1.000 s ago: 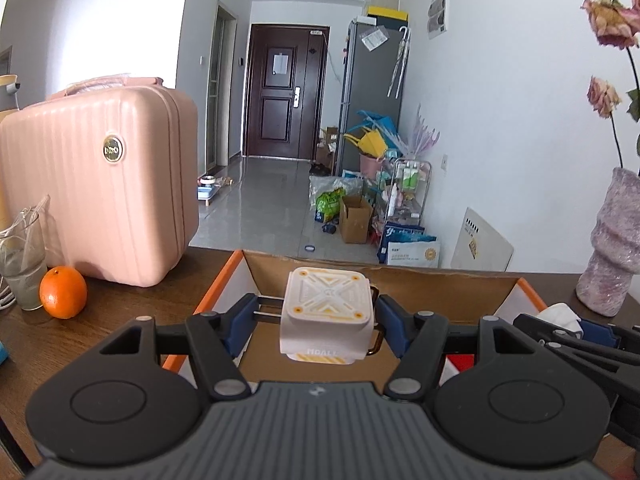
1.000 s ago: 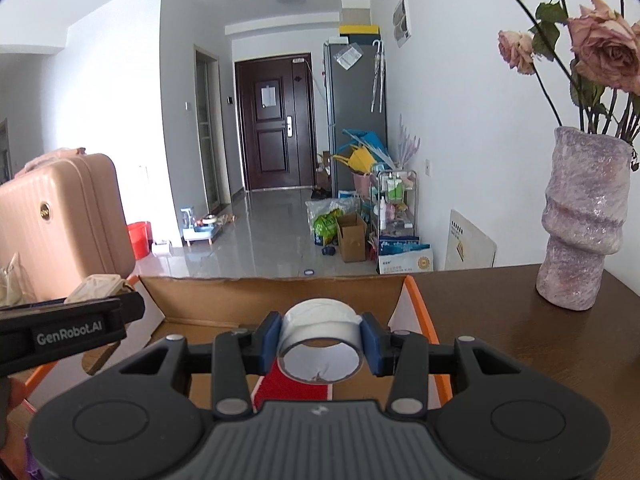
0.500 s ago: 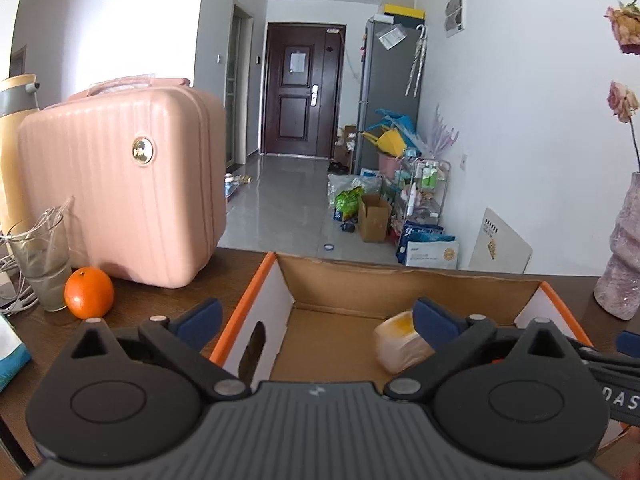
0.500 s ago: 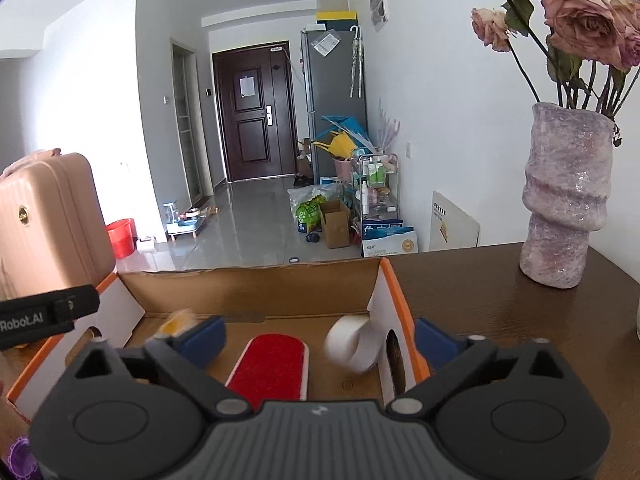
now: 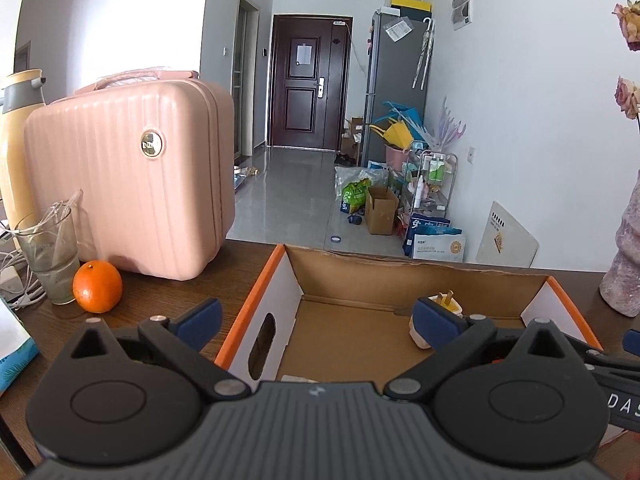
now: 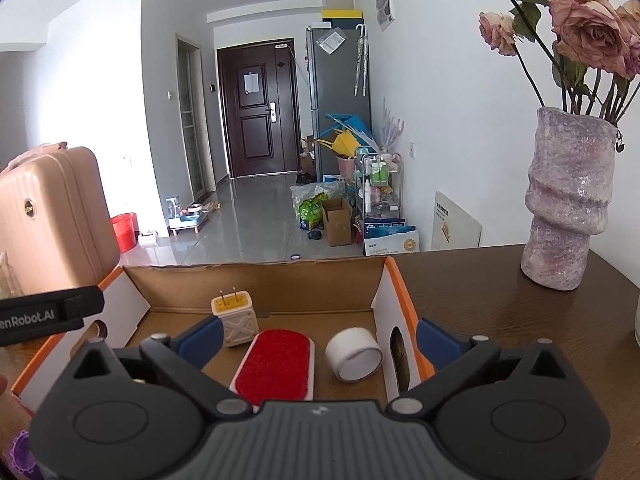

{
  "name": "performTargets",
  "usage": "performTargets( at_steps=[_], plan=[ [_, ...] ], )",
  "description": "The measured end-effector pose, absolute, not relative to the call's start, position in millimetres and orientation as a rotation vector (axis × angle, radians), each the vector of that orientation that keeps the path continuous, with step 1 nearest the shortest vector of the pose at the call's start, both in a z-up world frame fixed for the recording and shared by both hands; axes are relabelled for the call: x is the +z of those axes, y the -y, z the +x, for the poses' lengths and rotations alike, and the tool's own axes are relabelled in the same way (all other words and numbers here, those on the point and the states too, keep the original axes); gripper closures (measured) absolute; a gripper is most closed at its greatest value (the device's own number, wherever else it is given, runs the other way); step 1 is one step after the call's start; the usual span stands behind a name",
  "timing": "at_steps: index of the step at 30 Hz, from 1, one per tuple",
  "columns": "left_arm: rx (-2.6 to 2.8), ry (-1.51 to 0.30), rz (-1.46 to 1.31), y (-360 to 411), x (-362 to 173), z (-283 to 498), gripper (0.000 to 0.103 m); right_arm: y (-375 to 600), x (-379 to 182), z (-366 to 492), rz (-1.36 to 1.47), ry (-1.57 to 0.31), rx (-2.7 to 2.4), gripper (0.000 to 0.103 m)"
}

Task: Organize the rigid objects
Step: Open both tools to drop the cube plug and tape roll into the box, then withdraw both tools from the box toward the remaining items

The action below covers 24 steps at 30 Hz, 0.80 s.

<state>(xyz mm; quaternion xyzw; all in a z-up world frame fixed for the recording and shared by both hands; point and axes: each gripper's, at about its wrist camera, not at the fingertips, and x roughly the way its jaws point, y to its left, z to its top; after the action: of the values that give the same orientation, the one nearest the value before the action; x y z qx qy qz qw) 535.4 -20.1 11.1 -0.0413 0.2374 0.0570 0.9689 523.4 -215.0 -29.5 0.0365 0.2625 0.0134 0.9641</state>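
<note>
Charger (image 6: 235, 320), red brush (image 6: 274, 364) and tape roll (image 6: 353, 354) all lie in the cardboard box (image 6: 400, 292), just ahead of your right gripper (image 6: 318, 340), which is the nearer one. Brush runs lengthwise away from you. Both your grippers, left gripper (image 5: 316, 320) too, are spread wide, holding nothing.

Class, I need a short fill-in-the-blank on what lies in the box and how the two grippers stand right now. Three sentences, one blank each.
1. The tape roll, the red brush and the plug adapter all lie inside the cardboard ____.
2. The brush lies between the adapter and the ____.
3. The left gripper and the right gripper both stand ____ and hold nothing.

Missing words: box; tape roll; open
</note>
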Motion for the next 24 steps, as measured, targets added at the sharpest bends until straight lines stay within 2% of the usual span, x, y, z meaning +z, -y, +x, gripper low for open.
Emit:
performTargets(
  at_steps=[24],
  plan=[
    [0.095,-0.475,-0.059,2,22,451,0.000,222,-4,436,0.024,-0.469,0.085,0.000]
  ],
)
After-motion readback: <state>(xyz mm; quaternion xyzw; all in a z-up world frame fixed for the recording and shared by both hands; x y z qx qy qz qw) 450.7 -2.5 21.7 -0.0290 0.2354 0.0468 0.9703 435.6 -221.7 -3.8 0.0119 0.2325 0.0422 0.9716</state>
